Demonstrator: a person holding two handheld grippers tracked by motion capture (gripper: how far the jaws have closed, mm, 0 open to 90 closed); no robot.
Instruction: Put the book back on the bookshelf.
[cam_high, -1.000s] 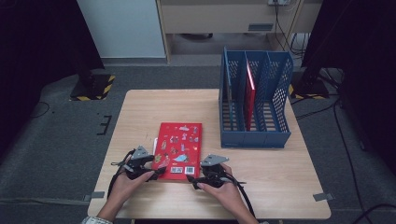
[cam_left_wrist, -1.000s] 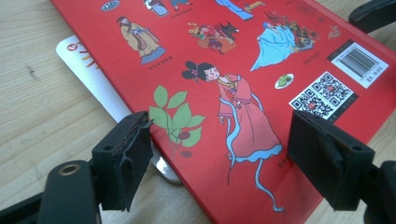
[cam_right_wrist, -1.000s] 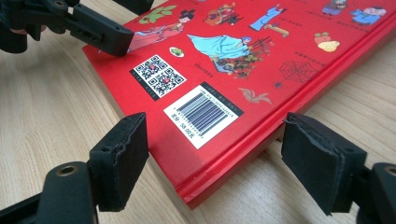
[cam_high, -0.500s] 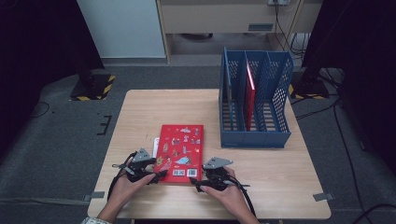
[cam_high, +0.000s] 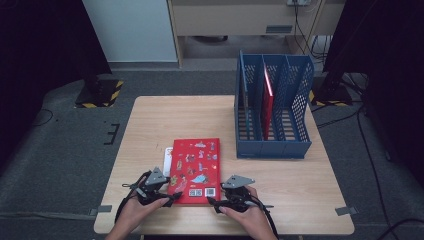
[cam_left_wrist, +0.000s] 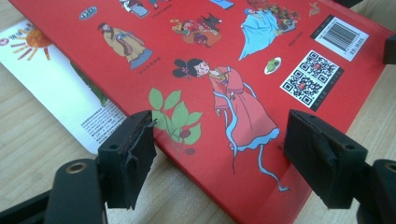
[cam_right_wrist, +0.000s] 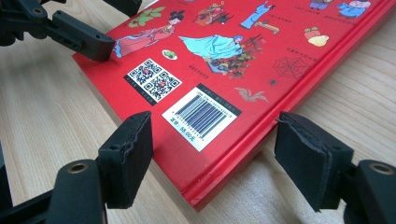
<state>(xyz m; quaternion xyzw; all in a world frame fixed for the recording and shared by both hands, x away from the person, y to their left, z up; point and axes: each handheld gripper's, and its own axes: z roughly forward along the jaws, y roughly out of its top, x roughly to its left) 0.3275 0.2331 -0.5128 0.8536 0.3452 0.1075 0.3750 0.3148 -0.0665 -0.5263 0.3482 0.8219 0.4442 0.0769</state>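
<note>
Since the earlier high view both hands have crept a little along the table's near edge toward the red book (cam_high: 195, 171), while the book itself keeps its place. The left gripper (cam_high: 167, 199) now sits at the book's 7 o'clock corner. Its jaws have just been closing a little, yet they are spread, with the corner between the pads and not pinched. The left gripper view shows what the high view cannot: the book's corner (cam_left_wrist: 261, 205) lies loose between the two pads, and a white leaflet (cam_left_wrist: 60, 93) lies partly under the book's edge. The book lies flat near the middle of the wooden table (cam_high: 150, 120), back cover up, with its long axis from 6 to 12 o'clock and its barcode end toward the person. The right gripper (cam_high: 216, 204) is at the 5 o'clock corner. Its jaws have also been closing, and they stand apart around the spine corner (cam_right_wrist: 201, 193) without pressing. At 2 o'clock stands the blue file rack (cam_high: 272, 145), holding another red book (cam_high: 267, 100) upright.
</note>
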